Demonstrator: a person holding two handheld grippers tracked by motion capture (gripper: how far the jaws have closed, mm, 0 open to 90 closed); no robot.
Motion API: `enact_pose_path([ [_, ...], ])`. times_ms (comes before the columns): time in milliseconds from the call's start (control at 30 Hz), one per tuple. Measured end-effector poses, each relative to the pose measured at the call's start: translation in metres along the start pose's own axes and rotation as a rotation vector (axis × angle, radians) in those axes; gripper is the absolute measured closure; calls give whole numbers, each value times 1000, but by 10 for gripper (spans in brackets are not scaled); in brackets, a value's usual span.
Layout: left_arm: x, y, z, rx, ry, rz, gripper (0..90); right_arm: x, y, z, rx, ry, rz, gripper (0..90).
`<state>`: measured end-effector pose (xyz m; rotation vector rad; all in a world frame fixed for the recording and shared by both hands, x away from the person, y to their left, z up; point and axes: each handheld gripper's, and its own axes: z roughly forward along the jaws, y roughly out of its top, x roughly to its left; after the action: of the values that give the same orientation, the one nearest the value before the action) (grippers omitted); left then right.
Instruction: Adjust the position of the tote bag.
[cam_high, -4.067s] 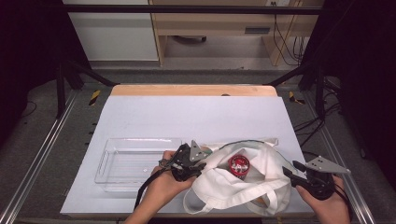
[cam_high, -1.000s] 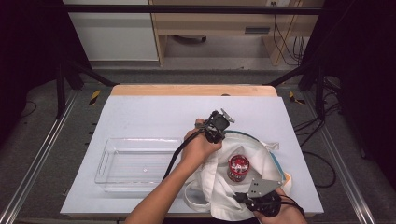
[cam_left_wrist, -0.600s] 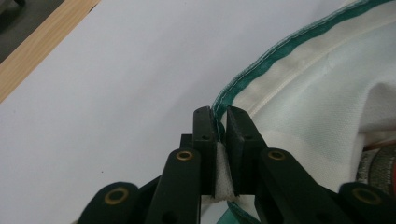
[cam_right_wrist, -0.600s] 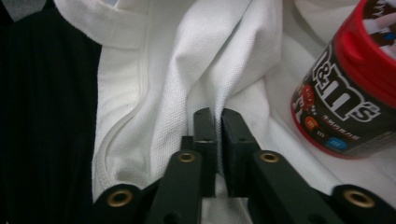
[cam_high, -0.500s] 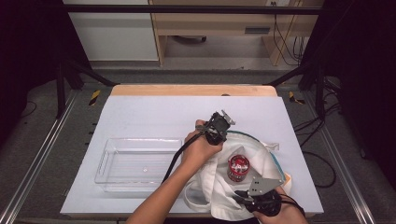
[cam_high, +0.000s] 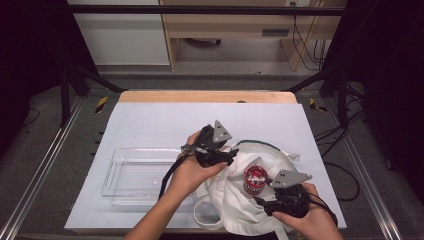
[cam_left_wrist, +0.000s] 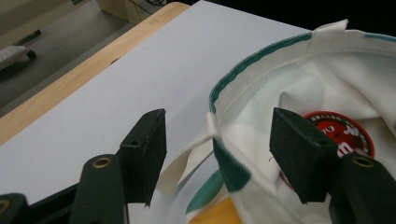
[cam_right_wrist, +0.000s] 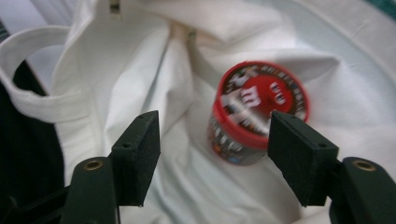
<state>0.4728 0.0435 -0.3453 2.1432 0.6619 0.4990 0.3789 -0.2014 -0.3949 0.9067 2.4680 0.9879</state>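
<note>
**Bag let go, can stood inside**

The tray (cam_high: 145, 175) lay at the left. The left gripper (cam_left_wrist: 217, 149) had just been opening, its jaws apart around the bag (cam_high: 235, 200) rim without pressing it. The right gripper (cam_right_wrist: 215, 158) likewise had just been opening, jaws apart and empty above the can (cam_right_wrist: 257, 112), which stood upright inside the bag, probably ready for taking out.

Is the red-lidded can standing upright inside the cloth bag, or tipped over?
Upright. The can stands inside the open bag, its round red lid facing up toward the camera, with cloth gathered around its base.
</note>
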Motion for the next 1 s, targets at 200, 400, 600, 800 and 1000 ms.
enact_pose_path([
  [200,14,-23,-37,-5,14,-52,227,-11,14,11,49,-17,-9,301],
  [400,21,-44,-58,-35,3,-93,147,-18,17,25,91,-17,-29,200],
  [600,20,-59,-58,-9,4,-86,139,-23,19,31,129,5,-47,153],
  [800,13,-62,-62,-4,0,-72,138,-26,22,41,143,10,-63,138],
  [1000,13,-63,-72,-1,32,-55,129,-35,23,48,168,31,-64,117],
])
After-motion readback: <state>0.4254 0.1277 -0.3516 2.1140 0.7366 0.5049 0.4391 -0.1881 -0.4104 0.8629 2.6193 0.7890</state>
